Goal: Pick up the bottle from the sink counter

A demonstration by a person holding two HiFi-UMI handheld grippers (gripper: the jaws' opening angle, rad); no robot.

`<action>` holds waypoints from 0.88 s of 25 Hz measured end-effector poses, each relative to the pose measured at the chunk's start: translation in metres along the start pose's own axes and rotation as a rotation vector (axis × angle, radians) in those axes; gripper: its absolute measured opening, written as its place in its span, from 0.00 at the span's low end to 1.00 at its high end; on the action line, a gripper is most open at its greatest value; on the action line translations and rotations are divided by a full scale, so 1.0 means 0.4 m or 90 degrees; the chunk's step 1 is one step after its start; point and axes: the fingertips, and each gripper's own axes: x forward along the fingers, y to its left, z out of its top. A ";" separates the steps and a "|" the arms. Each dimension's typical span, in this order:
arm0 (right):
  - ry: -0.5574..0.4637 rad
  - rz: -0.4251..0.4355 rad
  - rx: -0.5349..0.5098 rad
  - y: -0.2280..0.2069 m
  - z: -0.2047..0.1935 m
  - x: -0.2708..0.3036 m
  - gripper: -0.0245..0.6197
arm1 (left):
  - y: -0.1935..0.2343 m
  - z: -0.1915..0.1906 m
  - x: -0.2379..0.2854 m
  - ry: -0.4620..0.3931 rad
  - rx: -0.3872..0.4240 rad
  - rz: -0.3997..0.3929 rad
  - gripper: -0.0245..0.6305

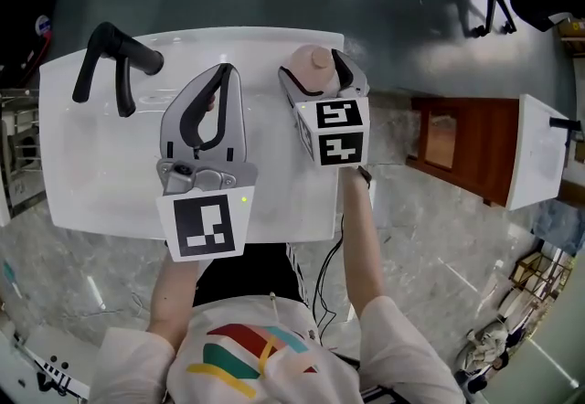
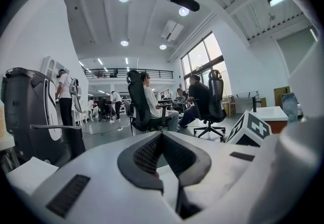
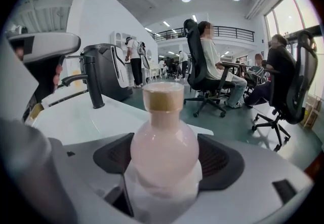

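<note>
Between the wide-spread jaws of your right gripper (image 1: 320,71) stands the bottle (image 3: 164,142), pale pink with a tan cap, upright on the white sink counter (image 1: 101,164). The dark pads flank its round body on either side, and no squeeze on it shows. Just to the left of that gripper, your left gripper (image 1: 223,73) is held over the same counter, its jaws brought together at the tips with nothing between them. Farther left of both, a black faucet (image 1: 114,59) rises from the counter. Beyond the jaws, people sit in office chairs (image 3: 191,50) across an open room.
</note>
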 end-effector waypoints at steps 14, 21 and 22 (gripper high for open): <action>0.001 -0.004 -0.018 -0.002 -0.002 0.010 0.63 | 0.013 -0.014 0.002 0.002 -0.013 0.010 0.07; -0.001 -0.009 -0.013 -0.009 0.000 0.008 0.63 | 0.030 -0.005 -0.009 0.002 -0.004 0.017 0.07; -0.001 -0.011 -0.011 -0.010 0.001 0.008 0.63 | 0.036 -0.003 -0.011 0.002 -0.004 0.020 0.07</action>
